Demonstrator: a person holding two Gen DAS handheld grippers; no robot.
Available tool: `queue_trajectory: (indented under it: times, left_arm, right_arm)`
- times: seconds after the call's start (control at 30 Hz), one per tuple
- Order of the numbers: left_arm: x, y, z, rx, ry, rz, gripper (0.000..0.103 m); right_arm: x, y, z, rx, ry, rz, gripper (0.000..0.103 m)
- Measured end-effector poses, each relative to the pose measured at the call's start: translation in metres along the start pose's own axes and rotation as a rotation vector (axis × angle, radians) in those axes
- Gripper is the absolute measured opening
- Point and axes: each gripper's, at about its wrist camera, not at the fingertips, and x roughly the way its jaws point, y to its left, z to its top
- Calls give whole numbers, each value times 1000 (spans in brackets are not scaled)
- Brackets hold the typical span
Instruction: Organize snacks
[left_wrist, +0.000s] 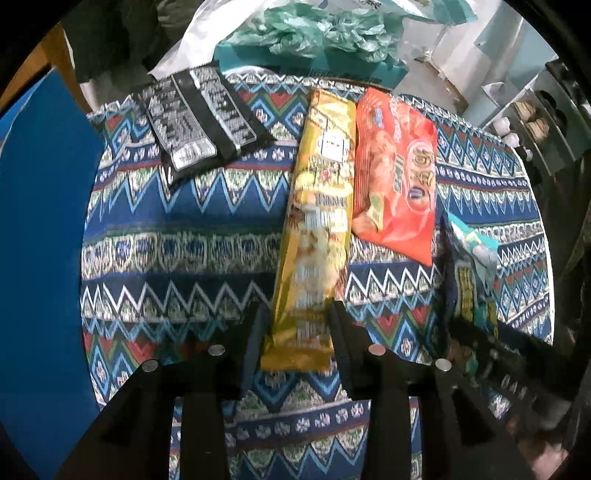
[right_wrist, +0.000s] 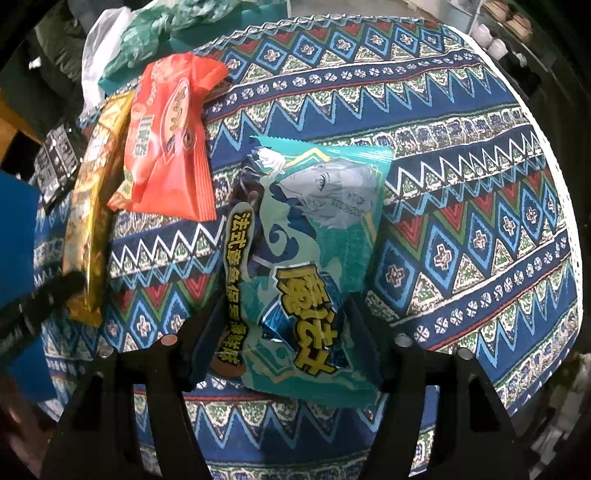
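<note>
The long yellow snack pack (left_wrist: 314, 229) lies on the patterned bench (left_wrist: 177, 229), light, crinkly, probably slippery; its near end sits between the left tool (left_wrist: 295, 325), jaws narrow, contact unclear; the right tool (right_wrist: 284, 332) straddles the teal packet (right_wrist: 306, 236), seemingly unclamped.

A long snack packet (left_wrist: 314, 236) is lying on the bench (left_wrist: 184, 229) with its near end between the left tongs (left_wrist: 297, 332), and a wider packet (left_wrist: 397, 173) is lying just right of it. Beyond and to the left, a flat pack (left_wrist: 199, 122) is sitting, while another bag (right_wrist: 295, 266) is lying between the right tongs (right_wrist: 284, 339).
</note>
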Motion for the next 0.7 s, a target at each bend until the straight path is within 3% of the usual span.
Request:
queue_trajectory:
  times: [0.03, 0.1, 0.27, 0.7]
  left_arm:
    - [0, -1, 0, -1, -1, 5, 38]
    - [0, -2, 0, 2, 1, 36, 54]
    - [1, -5, 9, -4, -26, 74, 76]
    - [34, -12, 45, 3, 19, 98, 79]
  right_arm:
    - [0, -1, 1, 4, -5, -2, 72]
    - [1, -2, 5, 5, -7, -8, 74]
    - [1, -10, 13, 27, -24, -15, 78]
    - [11, 9, 38, 30, -49, -66, 81]
